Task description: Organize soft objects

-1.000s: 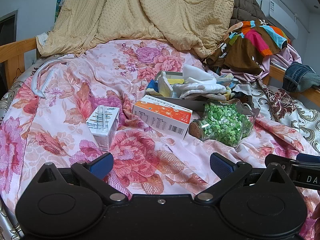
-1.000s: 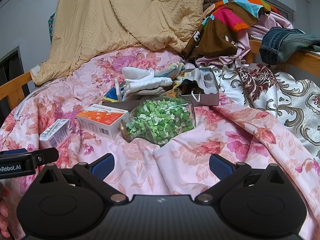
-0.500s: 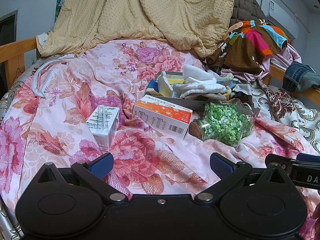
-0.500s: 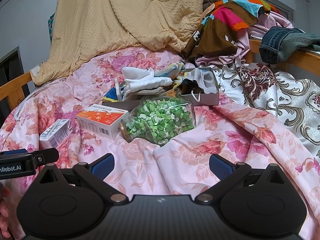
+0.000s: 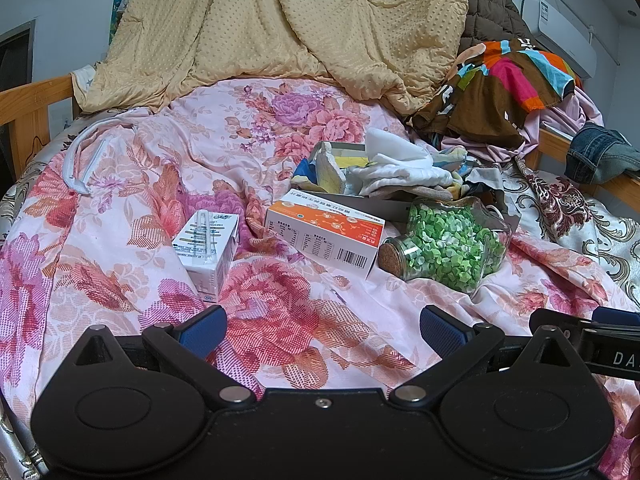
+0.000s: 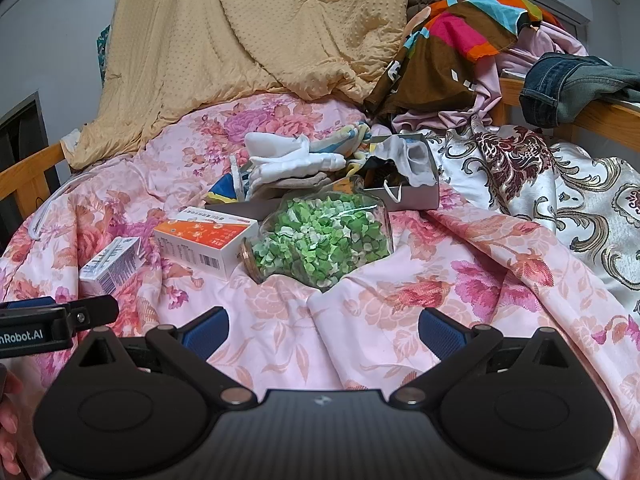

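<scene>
White cloths (image 5: 400, 170) (image 6: 296, 160) and coloured fabric spill from a grey box (image 5: 352, 200) (image 6: 416, 198) in the middle of the floral bedsheet. In front of it lie an orange-and-white carton (image 5: 324, 236) (image 6: 204, 242), a small milk carton (image 5: 208, 246) (image 6: 112, 266) and a corked jar of green paper stars (image 5: 448, 246) (image 6: 324, 240). My left gripper (image 5: 322, 330) is open, low over the sheet, well short of the cartons. My right gripper (image 6: 322, 330) is open too, just short of the jar, with nothing between its fingers.
A tan blanket (image 5: 288, 28) is heaped at the back. Colourful clothes (image 5: 504, 92) and jeans (image 6: 568, 88) pile on the wooden rail at right. A brocade cover (image 6: 560, 192) lies right of the sheet. The wooden bed frame (image 5: 28, 120) runs along the left.
</scene>
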The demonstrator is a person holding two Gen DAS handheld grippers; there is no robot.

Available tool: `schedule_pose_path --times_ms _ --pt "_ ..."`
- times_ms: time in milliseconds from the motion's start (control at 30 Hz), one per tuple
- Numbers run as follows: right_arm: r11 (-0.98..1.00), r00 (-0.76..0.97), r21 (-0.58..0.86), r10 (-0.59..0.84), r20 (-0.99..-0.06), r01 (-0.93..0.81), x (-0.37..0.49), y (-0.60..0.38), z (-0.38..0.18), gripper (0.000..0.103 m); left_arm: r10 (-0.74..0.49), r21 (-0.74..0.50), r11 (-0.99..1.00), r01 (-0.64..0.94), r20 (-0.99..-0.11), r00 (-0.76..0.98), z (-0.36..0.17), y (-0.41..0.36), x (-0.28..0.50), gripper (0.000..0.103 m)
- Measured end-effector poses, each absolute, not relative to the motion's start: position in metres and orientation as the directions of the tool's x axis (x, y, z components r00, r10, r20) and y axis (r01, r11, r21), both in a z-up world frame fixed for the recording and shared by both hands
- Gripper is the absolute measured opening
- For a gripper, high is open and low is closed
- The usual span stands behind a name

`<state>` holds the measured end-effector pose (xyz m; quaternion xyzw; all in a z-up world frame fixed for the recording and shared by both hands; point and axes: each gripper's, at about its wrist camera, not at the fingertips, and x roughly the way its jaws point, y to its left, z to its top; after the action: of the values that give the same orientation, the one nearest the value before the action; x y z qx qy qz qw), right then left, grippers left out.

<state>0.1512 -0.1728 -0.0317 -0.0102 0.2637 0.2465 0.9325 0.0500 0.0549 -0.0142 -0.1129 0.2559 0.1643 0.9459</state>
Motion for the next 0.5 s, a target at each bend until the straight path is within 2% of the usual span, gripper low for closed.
schedule_pose_path --times_ms 367,500 --pt "0.878 0.739 0.112 0.454 -0.497 -0.465 0.1509 -0.1724 -0.0314 0.103 0.255 -0.129 0.919 -0.373 -0.526 0.811 -0.0139 0.0553 0.0507 0.102" --pt "0.878 0.739 0.111 0.454 -0.498 -0.465 0.1507 -0.1723 -0.0315 0.103 0.216 -0.189 0.907 -0.377 -0.56 0.8 -0.0167 0.0584 0.05 0.102"
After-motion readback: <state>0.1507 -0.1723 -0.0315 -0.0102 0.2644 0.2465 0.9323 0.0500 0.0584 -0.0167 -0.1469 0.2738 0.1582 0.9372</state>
